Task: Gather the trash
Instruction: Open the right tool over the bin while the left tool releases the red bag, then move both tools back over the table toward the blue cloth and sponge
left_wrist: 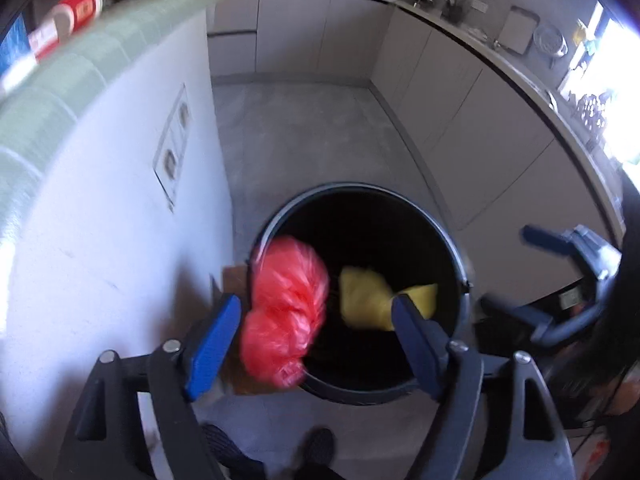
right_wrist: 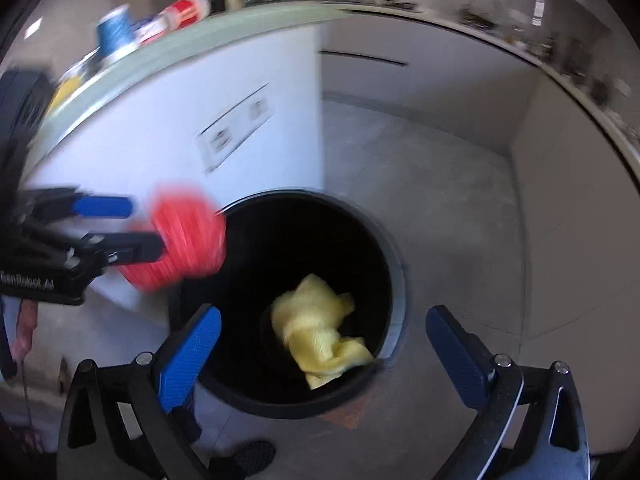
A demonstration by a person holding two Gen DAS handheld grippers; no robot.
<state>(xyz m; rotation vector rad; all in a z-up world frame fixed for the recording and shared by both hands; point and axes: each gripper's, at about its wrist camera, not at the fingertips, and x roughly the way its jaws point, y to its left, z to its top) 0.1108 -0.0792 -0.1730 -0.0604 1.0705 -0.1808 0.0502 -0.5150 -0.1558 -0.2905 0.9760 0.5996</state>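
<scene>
A black round bin (left_wrist: 460,256) (right_wrist: 396,264) stands on the floor below both grippers. A crumpled red plastic bag (left_wrist: 284,312) (right_wrist: 184,236) hangs blurred over the bin's left rim. It sits between the spread fingers of my left gripper (left_wrist: 316,300) (right_wrist: 148,226), close to the left pad, and the pads do not press it. A yellow crumpled bag (left_wrist: 372,300) (right_wrist: 316,328) is inside the bin's mouth, loose. My right gripper (right_wrist: 324,312) (left_wrist: 508,270) stands wide open above it with nothing in its grasp.
A white island (left_wrist: 120,240) with a green top (right_wrist: 200,40) and wall sockets (right_wrist: 236,128) rises left of the bin. A red-and-white can (right_wrist: 184,10) and a blue cup (right_wrist: 116,28) stand on it. Grey cabinets (left_wrist: 460,128) line the right. A person's shoes (left_wrist: 316,448) are below; cardboard (left_wrist: 234,276) lies beside the bin.
</scene>
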